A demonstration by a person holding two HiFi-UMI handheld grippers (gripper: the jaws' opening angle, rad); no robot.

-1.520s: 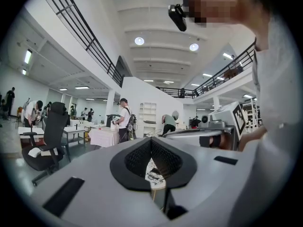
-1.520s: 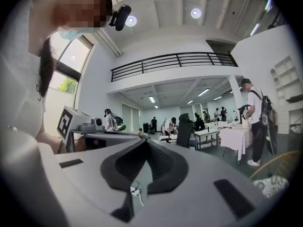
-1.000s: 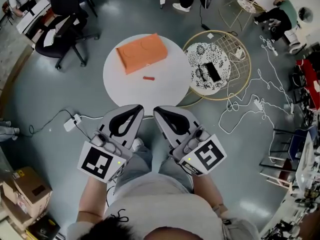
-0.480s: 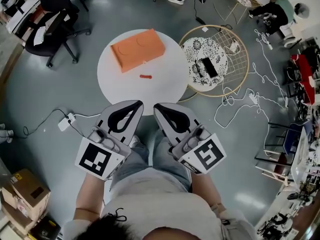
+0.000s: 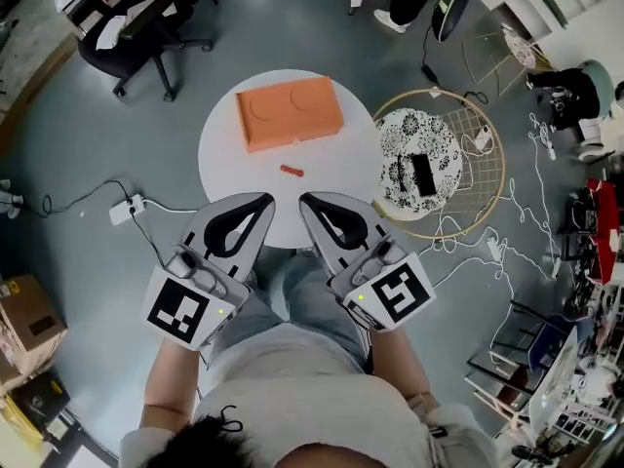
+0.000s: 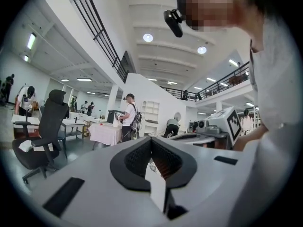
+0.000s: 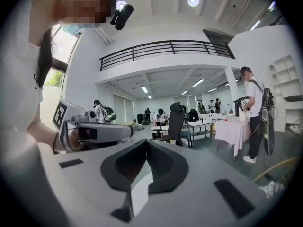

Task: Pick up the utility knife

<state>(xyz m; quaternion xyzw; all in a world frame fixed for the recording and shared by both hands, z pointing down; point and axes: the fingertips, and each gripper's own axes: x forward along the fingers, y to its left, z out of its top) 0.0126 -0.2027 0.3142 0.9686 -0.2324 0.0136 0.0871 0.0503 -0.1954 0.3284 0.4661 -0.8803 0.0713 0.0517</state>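
The utility knife (image 5: 291, 171) is a small red-orange piece lying on the round white table (image 5: 229, 154), just in front of an orange box (image 5: 290, 112). My left gripper (image 5: 267, 202) and right gripper (image 5: 305, 204) are held side by side over the table's near edge, short of the knife. Both are shut with nothing in them. In the left gripper view the left gripper (image 6: 151, 139) points out level across the room, and so does the right gripper (image 7: 146, 141) in the right gripper view. Neither gripper view shows the knife or the table.
A round wire-framed stand (image 5: 485, 154) with a patterned disc and a black phone (image 5: 421, 172) stands right of the table. An office chair (image 5: 146, 27) is at the far left. A power strip (image 5: 127, 209) and cables lie on the floor, with cardboard boxes (image 5: 29, 322) at the lower left.
The head view has swung, so the table and floor sit differently in frame. Both grippers stay shut side by side at the table's near edge. The knife has not moved.
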